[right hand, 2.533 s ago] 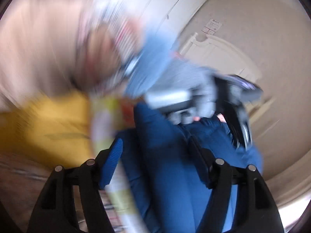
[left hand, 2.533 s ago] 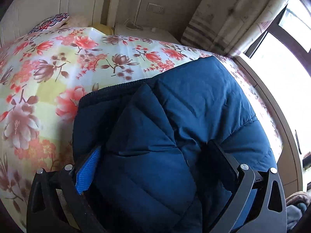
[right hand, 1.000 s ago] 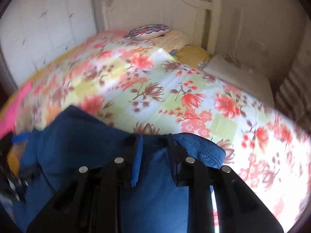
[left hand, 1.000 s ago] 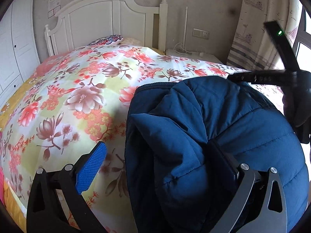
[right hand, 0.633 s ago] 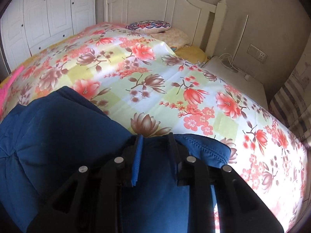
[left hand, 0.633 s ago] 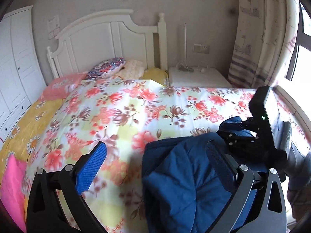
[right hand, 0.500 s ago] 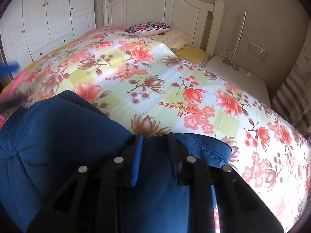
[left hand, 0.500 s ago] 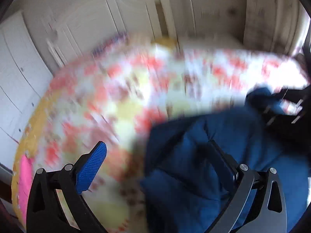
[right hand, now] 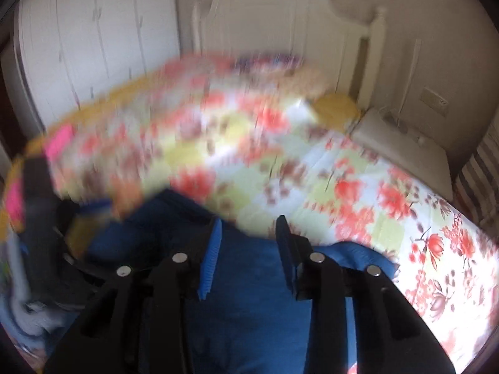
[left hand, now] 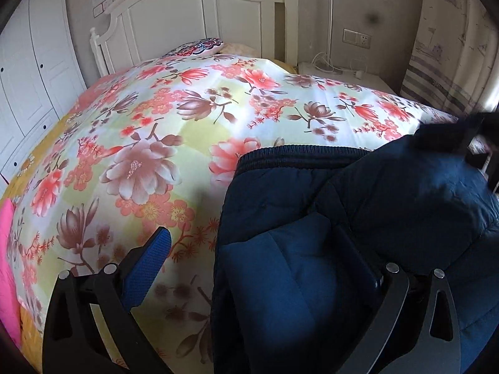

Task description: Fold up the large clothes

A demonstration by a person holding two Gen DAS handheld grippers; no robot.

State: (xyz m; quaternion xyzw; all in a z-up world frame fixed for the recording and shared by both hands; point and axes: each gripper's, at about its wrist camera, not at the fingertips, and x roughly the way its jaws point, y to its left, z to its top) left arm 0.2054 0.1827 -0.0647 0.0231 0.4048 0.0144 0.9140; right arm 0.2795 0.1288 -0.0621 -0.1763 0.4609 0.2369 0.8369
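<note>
While jacket (left hand: 358, 233) lies at 5 o'clock on bed (left hand: 174, 131):
Left gripper (left hand: 252, 255): spread wide, holding nothing, readying a fold.
Right gripper (right hand: 248, 249): partly parted around fabric; grasp unclear through blur.

Jacket (left hand: 358, 233) on quilt (left hand: 187, 131), pillow (left hand: 199, 46) behind, against headboard (left hand: 193, 21).

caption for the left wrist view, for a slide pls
Left gripper, jaws wide open, over a navy quilted jacket bunched on a floral bedspread, white headboard behind.
</note>
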